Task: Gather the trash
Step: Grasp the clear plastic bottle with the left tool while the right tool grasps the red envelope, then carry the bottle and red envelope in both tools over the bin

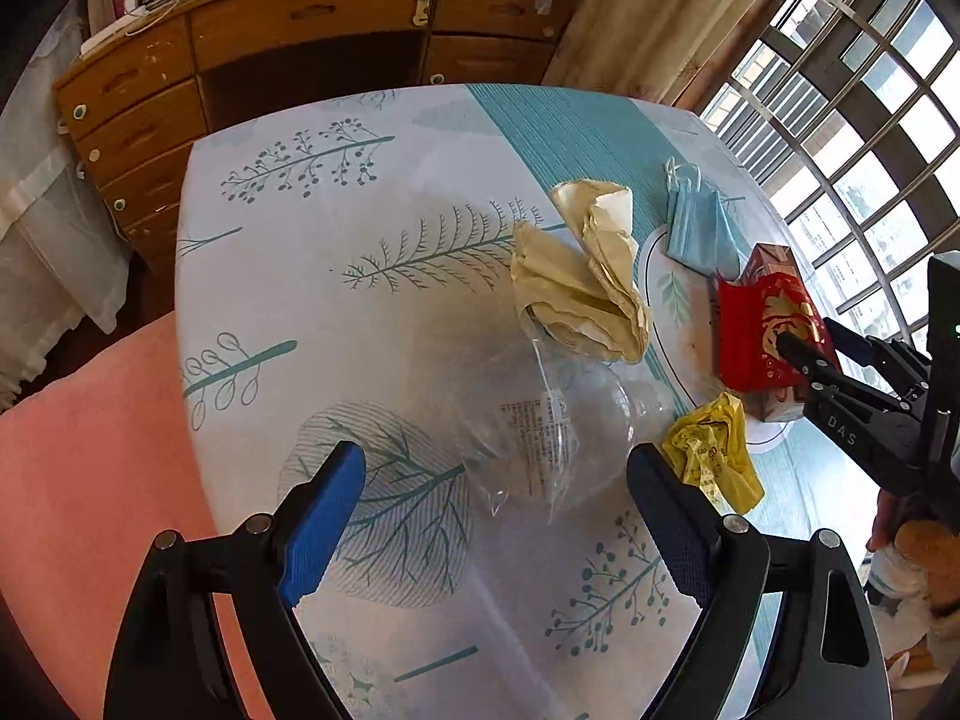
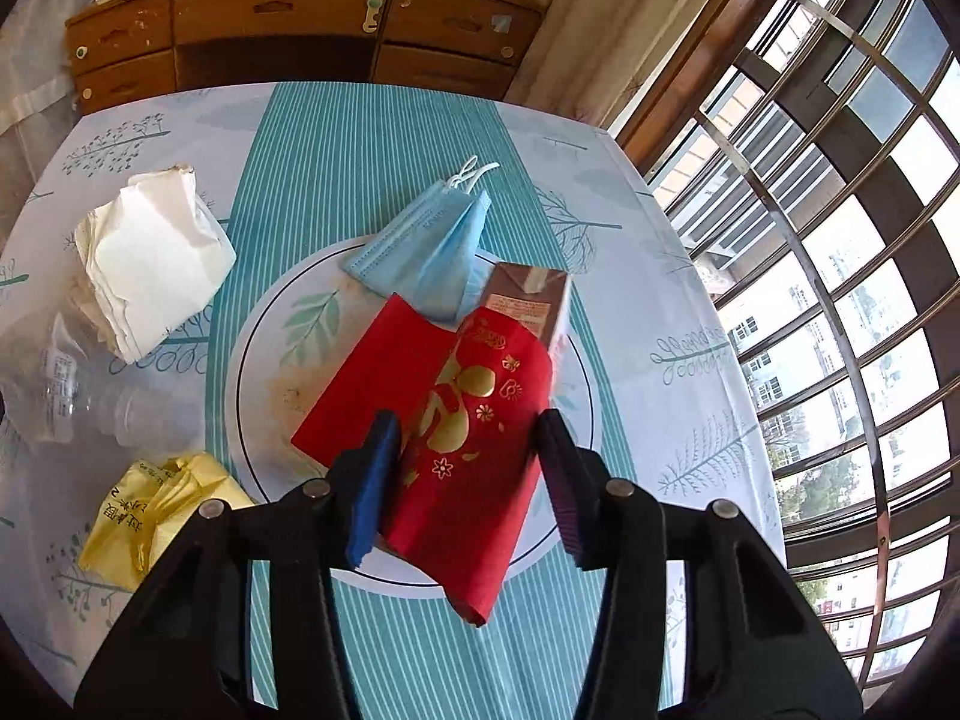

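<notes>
Trash lies on the leaf-print tablecloth (image 1: 360, 300). My left gripper (image 1: 498, 474) is open, and a clear plastic bag (image 1: 540, 420) lies just beyond its fingertips. Crumpled cream paper (image 1: 582, 282), a yellow bag (image 1: 714, 456) and a blue face mask (image 1: 696, 228) lie further right. My right gripper (image 2: 468, 462) is open with a red envelope (image 2: 456, 420) between its fingers, which stand apart from it. A brown carton (image 2: 528, 300) lies under the envelope. The right gripper also shows in the left wrist view (image 1: 804, 354), at the red envelope (image 1: 756, 330).
A wooden dresser (image 1: 300, 42) stands behind the table. A barred window (image 1: 870, 120) is at the right. A pink chair seat (image 1: 90, 480) is at the table's left edge. The mask (image 2: 432, 240), white paper (image 2: 150, 258) and yellow bag (image 2: 150, 516) surround the envelope.
</notes>
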A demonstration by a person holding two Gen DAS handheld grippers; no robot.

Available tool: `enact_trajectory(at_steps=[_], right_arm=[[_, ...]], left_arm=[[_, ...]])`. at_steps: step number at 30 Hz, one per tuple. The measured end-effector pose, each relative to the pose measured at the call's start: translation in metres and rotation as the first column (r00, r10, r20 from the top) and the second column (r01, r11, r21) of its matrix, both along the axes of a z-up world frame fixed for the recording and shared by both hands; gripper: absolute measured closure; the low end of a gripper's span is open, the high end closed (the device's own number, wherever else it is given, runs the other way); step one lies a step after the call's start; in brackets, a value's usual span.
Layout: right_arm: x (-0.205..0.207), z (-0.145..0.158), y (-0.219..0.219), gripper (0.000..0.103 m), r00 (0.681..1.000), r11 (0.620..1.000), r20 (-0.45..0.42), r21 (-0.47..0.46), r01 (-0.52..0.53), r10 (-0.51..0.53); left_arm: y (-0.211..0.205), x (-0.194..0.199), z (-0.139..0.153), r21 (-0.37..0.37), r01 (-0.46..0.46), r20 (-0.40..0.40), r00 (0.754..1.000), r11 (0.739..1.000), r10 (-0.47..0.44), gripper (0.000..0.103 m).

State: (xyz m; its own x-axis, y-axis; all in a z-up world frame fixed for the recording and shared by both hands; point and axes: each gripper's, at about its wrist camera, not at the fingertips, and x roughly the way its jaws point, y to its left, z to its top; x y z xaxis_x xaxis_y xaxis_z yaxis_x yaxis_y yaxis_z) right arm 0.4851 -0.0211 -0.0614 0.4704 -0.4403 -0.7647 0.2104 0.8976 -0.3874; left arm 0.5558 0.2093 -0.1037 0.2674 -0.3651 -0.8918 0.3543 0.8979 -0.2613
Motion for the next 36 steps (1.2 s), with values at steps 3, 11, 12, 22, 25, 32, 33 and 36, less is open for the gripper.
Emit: enact_trajectory(at_steps=[3, 11, 12, 22, 25, 32, 33, 36], right_arm=[[-0.012, 0.011, -0.006, 0.068, 0.999, 0.999, 0.036, 0.030, 0.011, -0.012], [-0.042, 0.039, -0.025, 0.070, 0.989, 0.965, 0.132, 0.260, 0.031, -0.067], [-0.044, 0.040, -0.026, 0.070, 0.988, 0.958, 0.136, 0.285, 0.030, -0.071], [-0.063, 0.031, -0.020, 0.070, 0.992, 0.919, 0.102, 0.392, 0.031, -0.077], [-0.069, 0.029, -0.022, 0.069, 0.991, 0.914, 0.104, 0.404, 0.036, -0.085], [-0.080, 0.030, -0.032, 0.068, 0.988, 0.913, 0.110, 0.406, 0.051, -0.105], [-0.081, 0.031, -0.033, 0.068, 0.987, 0.913, 0.113, 0.403, 0.056, -0.110], [-0.086, 0.035, -0.037, 0.065, 0.984, 0.918, 0.118, 0.390, 0.075, -0.131]], left_arm=[[-0.007, 0.014, -0.012, -0.008, 0.059, -0.023, 0.998, 0.998, -0.060, 0.013], [-0.036, 0.046, -0.034, -0.019, 0.232, -0.050, 0.971, 0.972, -0.233, 0.013], [-0.041, 0.048, -0.036, -0.017, 0.254, -0.058, 0.965, 0.967, -0.254, 0.013], [-0.055, 0.062, -0.050, -0.040, 0.276, -0.103, 0.955, 0.960, -0.279, 0.018], [-0.048, 0.051, -0.045, -0.026, 0.269, -0.082, 0.959, 0.963, -0.271, 0.018], [-0.031, 0.029, -0.025, -0.044, 0.232, -0.035, 0.972, 0.972, -0.233, 0.019], [-0.029, 0.026, -0.021, -0.046, 0.224, -0.031, 0.974, 0.973, -0.226, 0.019], [-0.026, 0.016, -0.014, -0.045, 0.207, -0.020, 0.978, 0.977, -0.208, 0.019]])
